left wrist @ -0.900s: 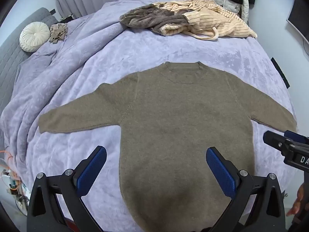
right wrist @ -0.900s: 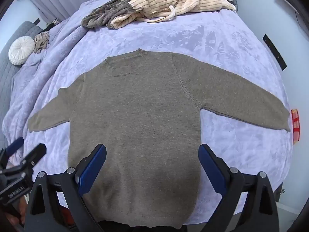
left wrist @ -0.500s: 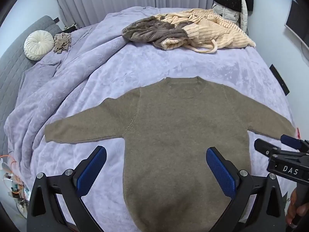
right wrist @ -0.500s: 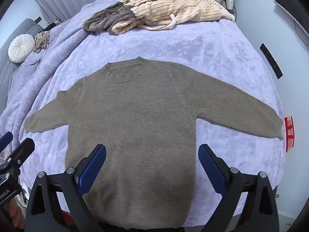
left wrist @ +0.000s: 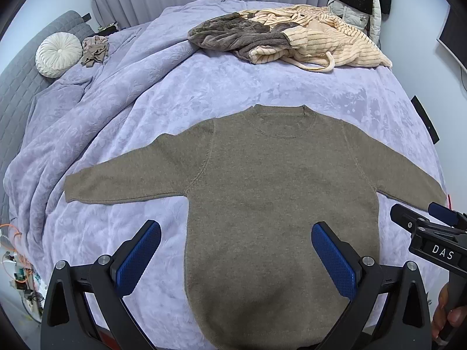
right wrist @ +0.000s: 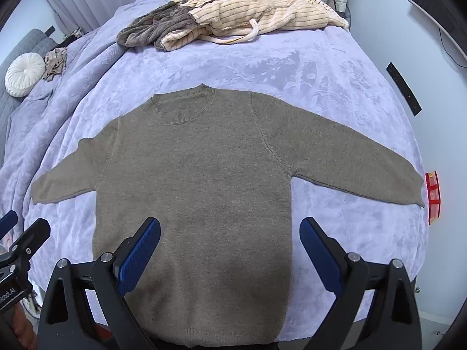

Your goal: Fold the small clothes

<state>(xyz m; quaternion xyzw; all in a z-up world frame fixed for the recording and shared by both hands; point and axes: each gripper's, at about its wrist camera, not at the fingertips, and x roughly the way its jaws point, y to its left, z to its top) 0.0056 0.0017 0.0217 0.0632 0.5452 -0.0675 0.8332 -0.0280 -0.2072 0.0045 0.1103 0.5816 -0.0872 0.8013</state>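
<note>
Left wrist view
Bed: lavender embossed bedspread (left wrist: pixel 219 93), rumpled at left.
Garment: olive-brown knit sweater (left wrist: pixel 277 192) flat, sleeves spread.
Far end: cream striped and grey fleece clothes (left wrist: pixel 292 40).
Left gripper (left wrist: pixel 236 250): wide open, empty.

Right wrist view
Room: white round cushion (right wrist: pixel 23 74), pale wall.
Right gripper (right wrist: pixel 230 245): wide open, empty, above sweater's hem.

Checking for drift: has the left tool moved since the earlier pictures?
Yes. The left tool has pulled back from the flat olive-brown knitted sweater, which sits lower and smaller in its view.
</note>
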